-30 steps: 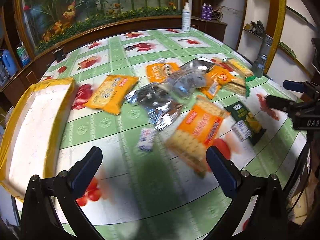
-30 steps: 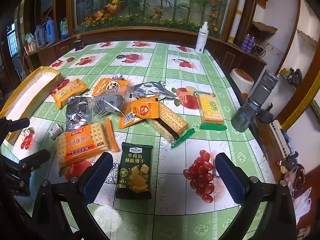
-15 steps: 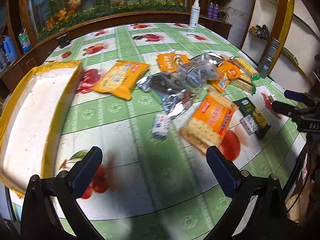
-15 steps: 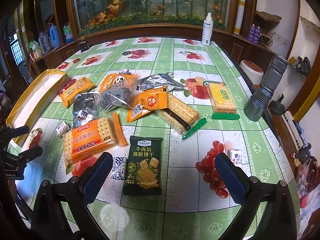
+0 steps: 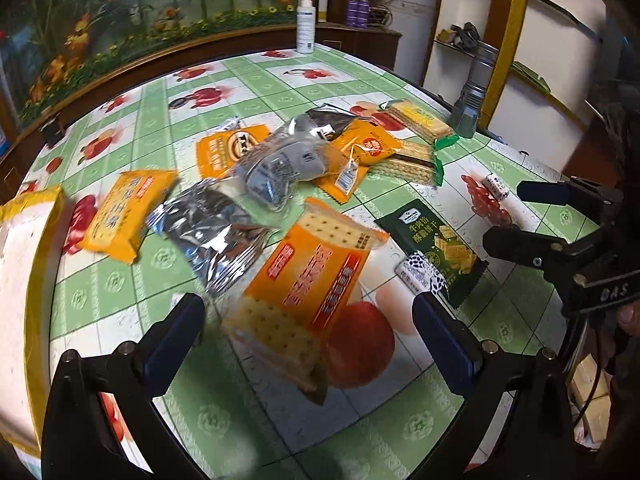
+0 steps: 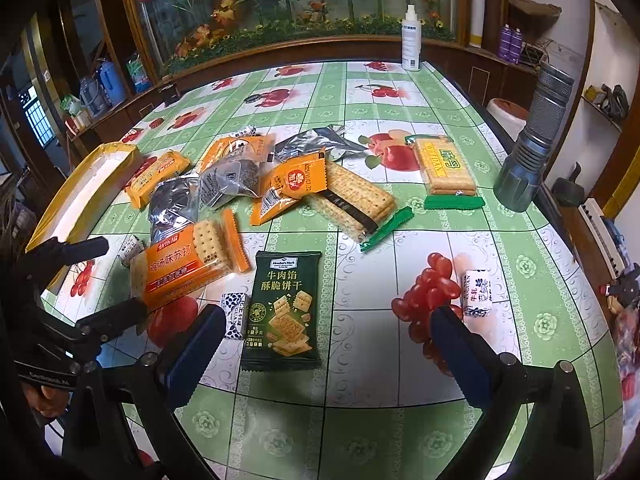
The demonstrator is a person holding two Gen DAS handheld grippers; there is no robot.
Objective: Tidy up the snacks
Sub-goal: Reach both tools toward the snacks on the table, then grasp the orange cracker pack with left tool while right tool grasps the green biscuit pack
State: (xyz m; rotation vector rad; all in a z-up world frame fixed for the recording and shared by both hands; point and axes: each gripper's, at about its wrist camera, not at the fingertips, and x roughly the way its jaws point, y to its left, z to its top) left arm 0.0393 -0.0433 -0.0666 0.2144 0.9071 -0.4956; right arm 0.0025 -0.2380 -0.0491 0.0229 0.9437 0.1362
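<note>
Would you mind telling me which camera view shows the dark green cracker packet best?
The right wrist view: the dark green cracker packet lies flat, upright and sharp between the open fingers, print legible. The left wrist view shows it smaller, skewed, with a small white candy overlapping its near corner.

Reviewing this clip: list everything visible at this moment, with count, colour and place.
Tray: 1, yellow rim, white inside, table's left edge.
Orange cracker packs: 2, one large near the left tongs, one smaller by the tray.
Orange pouches: 2, and, mid-pile.
Silver foil packs: 3, mid-pile.
Clear cracker sleeves, green ends: 2, centre, right.
Dark green biscuit pack: 1, nearest the right tongs.
Small white-blue candies: 4.
Spray bottle: 1, white, far edge.
Flashlight: 1, grey, right edge.
Left tongs: open, empty.
Right tongs: open, empty.
</note>
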